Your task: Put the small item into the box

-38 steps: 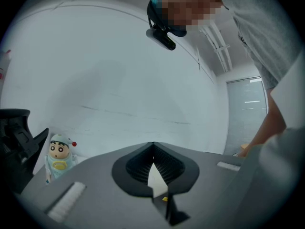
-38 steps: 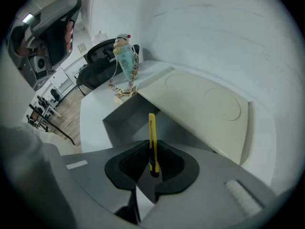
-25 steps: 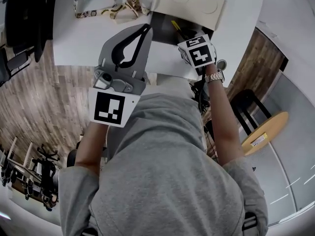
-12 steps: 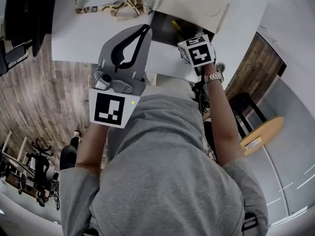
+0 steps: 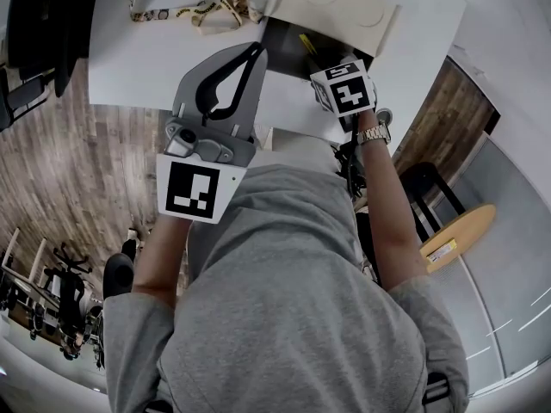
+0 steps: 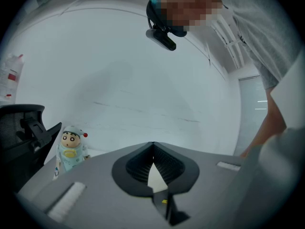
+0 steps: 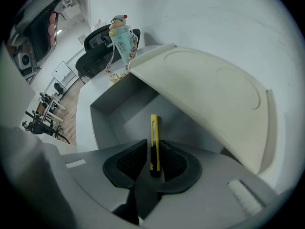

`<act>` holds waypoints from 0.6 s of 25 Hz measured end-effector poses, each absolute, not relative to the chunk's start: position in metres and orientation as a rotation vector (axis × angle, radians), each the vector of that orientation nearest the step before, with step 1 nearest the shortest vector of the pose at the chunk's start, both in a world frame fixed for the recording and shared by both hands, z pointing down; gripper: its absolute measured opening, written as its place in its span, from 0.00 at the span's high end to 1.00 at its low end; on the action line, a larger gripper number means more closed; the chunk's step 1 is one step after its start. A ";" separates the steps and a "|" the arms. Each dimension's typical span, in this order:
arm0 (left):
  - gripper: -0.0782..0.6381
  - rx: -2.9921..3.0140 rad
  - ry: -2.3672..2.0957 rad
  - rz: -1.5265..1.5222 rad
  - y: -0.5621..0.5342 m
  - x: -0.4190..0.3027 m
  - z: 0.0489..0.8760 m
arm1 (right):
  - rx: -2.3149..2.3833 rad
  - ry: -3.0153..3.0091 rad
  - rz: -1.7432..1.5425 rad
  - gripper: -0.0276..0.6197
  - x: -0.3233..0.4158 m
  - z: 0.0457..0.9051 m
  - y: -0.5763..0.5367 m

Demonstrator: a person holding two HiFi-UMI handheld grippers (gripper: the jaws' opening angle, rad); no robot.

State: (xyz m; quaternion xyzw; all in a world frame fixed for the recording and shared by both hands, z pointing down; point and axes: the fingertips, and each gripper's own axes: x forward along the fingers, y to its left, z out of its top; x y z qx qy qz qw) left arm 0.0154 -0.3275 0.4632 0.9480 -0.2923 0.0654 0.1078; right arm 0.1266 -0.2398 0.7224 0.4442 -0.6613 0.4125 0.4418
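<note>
My right gripper is shut on a yellow utility knife, which sticks out past the jaws. The knife points into the open grey box, under its raised cream lid. In the head view the box lies at the table's far side, with the knife over its opening and the right gripper just behind it. My left gripper hovers over the white table left of the box, its jaws shut with nothing between them. In its own view the left gripper faces a blank wall.
A small cartoon figure on a patterned lanyard stands behind the box, and shows low left as the figure in the left gripper view. A black office chair sits beyond the table. Wooden floor lies to the left.
The head camera has shifted slightly. Both grippers hold the same places, and the knife stays in the right jaws.
</note>
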 end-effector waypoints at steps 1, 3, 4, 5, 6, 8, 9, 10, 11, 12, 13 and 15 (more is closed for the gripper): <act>0.89 2.790 -0.859 0.192 -0.327 0.015 0.463 | 1.109 -1.641 1.024 0.81 0.127 0.722 -0.240; 0.89 2.794 -0.855 0.193 -0.327 0.015 0.463 | 1.126 -1.641 1.018 0.80 0.130 0.719 -0.240; 0.89 2.797 -0.852 0.193 -0.327 0.014 0.462 | 1.134 -1.641 1.013 0.80 0.130 0.718 -0.241; 0.89 2.800 -0.849 0.193 -0.327 0.014 0.462 | 1.142 -1.642 1.008 0.80 0.131 0.716 -0.242; 0.89 2.802 -0.846 0.193 -0.326 0.015 0.462 | 1.149 -1.644 1.003 0.80 0.132 0.715 -0.242; 0.89 2.808 -0.836 0.191 -0.324 0.015 0.461 | 1.165 -1.645 0.998 0.81 0.132 0.712 -0.242; 0.89 2.812 -0.829 0.189 -0.323 0.015 0.460 | 1.178 -1.644 0.996 0.82 0.133 0.711 -0.242; 0.89 2.816 -0.820 0.188 -0.322 0.016 0.460 | 1.192 -1.642 0.994 0.83 0.134 0.709 -0.243; 0.89 2.821 -0.810 0.187 -0.321 0.016 0.459 | 1.209 -1.641 0.991 0.85 0.135 0.707 -0.243; 0.89 2.827 -0.799 0.187 -0.319 0.017 0.459 | 1.225 -1.641 0.987 0.86 0.136 0.705 -0.244; 0.89 2.833 -0.789 0.188 -0.318 0.017 0.458 | 1.240 -1.640 0.981 0.88 0.137 0.702 -0.244; 0.89 2.846 -0.768 0.189 -0.316 0.017 0.457 | 1.270 -1.639 0.967 0.90 0.139 0.698 -0.246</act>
